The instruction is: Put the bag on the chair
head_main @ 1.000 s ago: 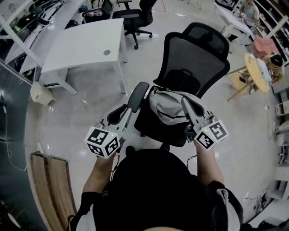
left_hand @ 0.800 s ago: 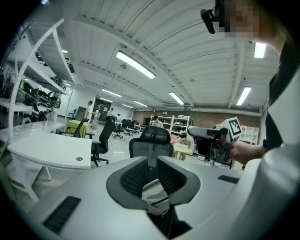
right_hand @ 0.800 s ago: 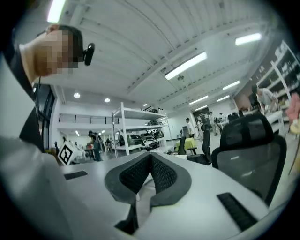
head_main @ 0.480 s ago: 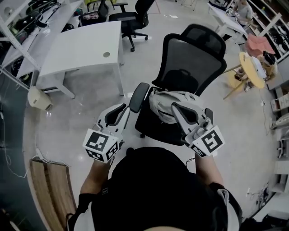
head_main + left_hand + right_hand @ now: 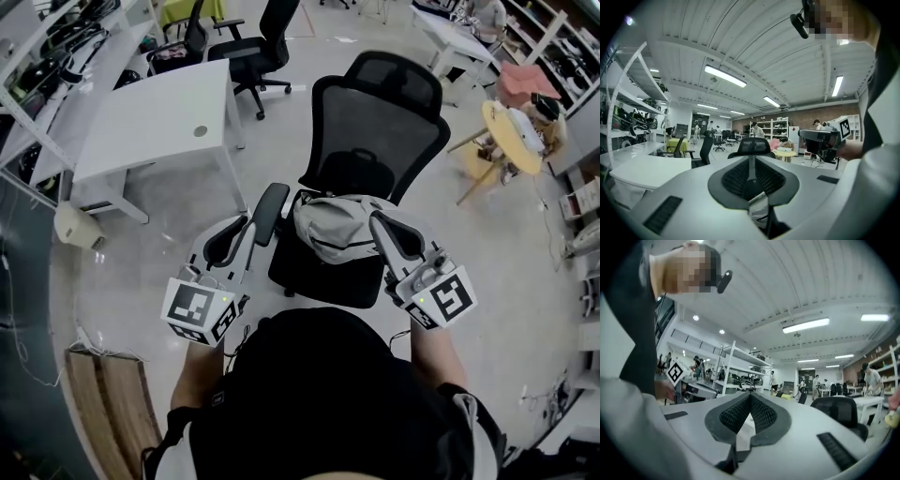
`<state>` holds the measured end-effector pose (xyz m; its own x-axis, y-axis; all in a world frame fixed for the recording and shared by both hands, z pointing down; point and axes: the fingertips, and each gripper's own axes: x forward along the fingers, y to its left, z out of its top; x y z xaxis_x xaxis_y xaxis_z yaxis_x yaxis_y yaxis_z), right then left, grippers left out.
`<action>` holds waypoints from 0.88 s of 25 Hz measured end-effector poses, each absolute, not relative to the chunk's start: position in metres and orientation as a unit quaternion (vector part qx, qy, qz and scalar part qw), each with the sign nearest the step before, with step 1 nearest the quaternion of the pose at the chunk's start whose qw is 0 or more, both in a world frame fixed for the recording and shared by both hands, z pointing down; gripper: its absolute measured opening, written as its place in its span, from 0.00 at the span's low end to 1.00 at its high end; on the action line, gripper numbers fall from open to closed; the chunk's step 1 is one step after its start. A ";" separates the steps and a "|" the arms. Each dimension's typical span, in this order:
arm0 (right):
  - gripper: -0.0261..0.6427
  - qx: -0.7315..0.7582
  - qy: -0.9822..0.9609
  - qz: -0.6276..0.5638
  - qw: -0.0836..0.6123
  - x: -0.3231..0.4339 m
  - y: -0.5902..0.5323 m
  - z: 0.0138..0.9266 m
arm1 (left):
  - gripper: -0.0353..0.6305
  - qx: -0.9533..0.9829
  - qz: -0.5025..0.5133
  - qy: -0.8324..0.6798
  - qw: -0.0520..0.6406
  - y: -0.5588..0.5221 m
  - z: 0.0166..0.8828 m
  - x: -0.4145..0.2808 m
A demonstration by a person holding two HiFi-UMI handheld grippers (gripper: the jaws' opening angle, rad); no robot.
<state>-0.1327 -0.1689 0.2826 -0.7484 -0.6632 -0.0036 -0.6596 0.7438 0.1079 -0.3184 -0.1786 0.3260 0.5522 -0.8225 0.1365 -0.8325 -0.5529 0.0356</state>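
Observation:
A grey bag (image 5: 337,225) lies slumped on the seat of the black mesh office chair (image 5: 380,122). My left gripper (image 5: 242,227) hovers beside the chair's left armrest (image 5: 270,211), apart from the bag. Its jaws are closing to a narrow gap with nothing between them (image 5: 749,161). My right gripper (image 5: 378,221) is held at the bag's right edge, and whether it touches the cloth I cannot tell. It is shut and holds nothing (image 5: 750,399). The chair's headrest (image 5: 752,146) shows past the left jaws.
A white desk (image 5: 155,117) stands to the left of the chair, with other office chairs (image 5: 248,52) behind it. A round yellow table (image 5: 511,131) is at the right. A wooden bench (image 5: 103,394) lies at the lower left. Shelving lines the walls.
The left gripper has drawn back toward me, away from the armrest, and its jaws have narrowed. The right gripper stays at the bag's right edge. The bag has not moved.

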 end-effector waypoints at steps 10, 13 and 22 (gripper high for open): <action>0.08 0.378 -0.925 0.011 -0.029 -0.082 -0.177 0.291 | 0.13 0.882 0.063 -0.465 0.047 -0.184 0.328 -0.294; 0.08 0.377 -0.926 0.008 -0.021 -0.084 -0.176 0.295 | 0.13 0.882 0.070 -0.463 0.055 -0.182 0.332 -0.292; 0.08 0.355 -0.935 0.004 -0.012 -0.096 -0.164 0.298 | 0.12 0.881 0.080 -0.462 0.057 -0.171 0.334 -0.289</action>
